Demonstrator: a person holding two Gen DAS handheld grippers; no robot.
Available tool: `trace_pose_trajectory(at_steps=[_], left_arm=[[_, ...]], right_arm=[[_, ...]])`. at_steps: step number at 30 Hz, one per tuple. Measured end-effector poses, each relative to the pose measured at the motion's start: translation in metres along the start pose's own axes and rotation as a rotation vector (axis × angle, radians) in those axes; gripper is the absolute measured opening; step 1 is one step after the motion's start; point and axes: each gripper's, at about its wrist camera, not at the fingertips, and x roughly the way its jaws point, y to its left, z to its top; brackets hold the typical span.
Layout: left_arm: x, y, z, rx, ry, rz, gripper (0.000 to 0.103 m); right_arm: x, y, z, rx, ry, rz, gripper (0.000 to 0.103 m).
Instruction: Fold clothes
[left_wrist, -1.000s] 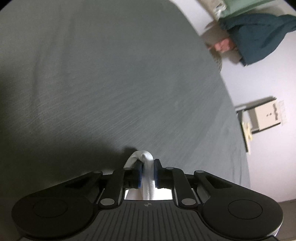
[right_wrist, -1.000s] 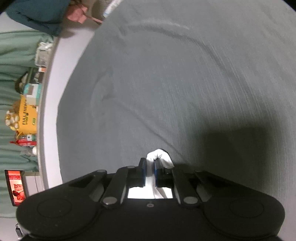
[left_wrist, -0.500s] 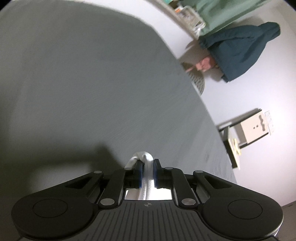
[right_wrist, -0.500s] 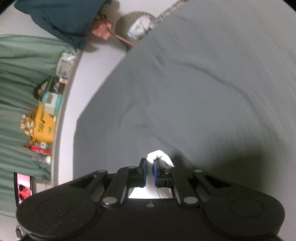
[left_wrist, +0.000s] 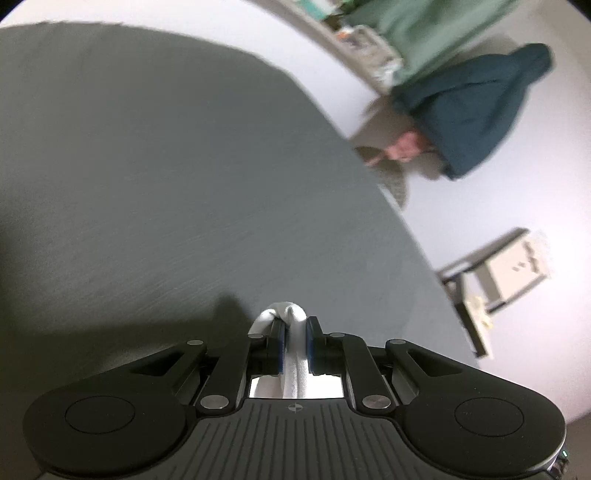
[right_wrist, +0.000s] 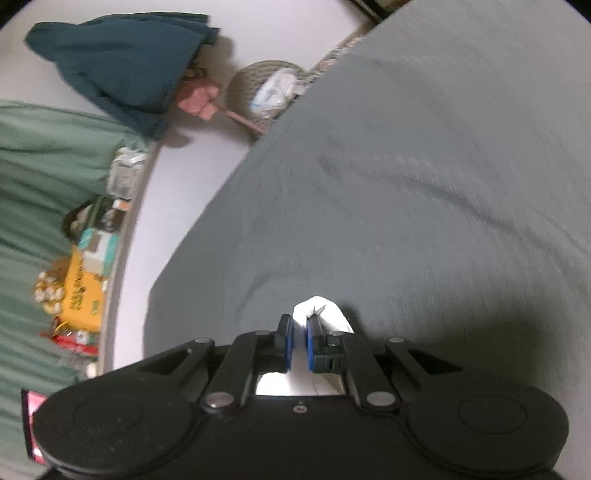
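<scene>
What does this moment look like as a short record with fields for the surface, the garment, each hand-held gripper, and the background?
surface: grey bed sheet, lightly creased
garment: white cloth, pinched in two places
left hand-held gripper: shut on white cloth, a fold bulging past the tips
right hand-held gripper: shut on white cloth, a corner sticking out beyond the tips
background: dark teal garment against the white wall; woven basket beside the bed; green curtain
</scene>
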Motion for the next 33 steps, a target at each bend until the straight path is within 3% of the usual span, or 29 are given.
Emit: trace_pose_trajectory(at_steps=[7, 13, 18, 25, 28, 30, 33], left_arm=[[-0.087, 0.002, -0.002, 0.126, 0.036, -0.182, 0.011], [-0.172, 0.007, -0.031, 0.237, 0.092, -0.250, 0.011], [-0.215, 0.014, -0.067, 0.329, 0.190, -0.257, 0.011], [-0.232, 0.017, -0.104, 0.435, 0.321, -0.197, 0.011], [-0.233, 0.016, -0.105, 0.424, 0.307, -0.178, 0.009], [-0.238, 0.014, -0.098, 0.418, 0.269, -0.191, 0.002], [-0.262, 0.030, -0.099, 0.414, 0.260, -0.207, 0.001]], right_arm=[[-0.078, 0.007, -0.030, -0.123, 0.009, 0.214, 0.008], [-0.159, -0.013, -0.083, -0.179, 0.027, 0.282, 0.008], [-0.199, -0.049, -0.116, -0.168, 0.057, 0.274, 0.008], [-0.210, -0.081, -0.147, -0.149, 0.130, 0.186, 0.008], [-0.214, -0.080, -0.149, -0.144, 0.128, 0.182, 0.008], [-0.221, -0.076, -0.150, -0.158, 0.120, 0.201, 0.008], [-0.228, -0.068, -0.153, -0.225, 0.141, 0.187, 0.008]])
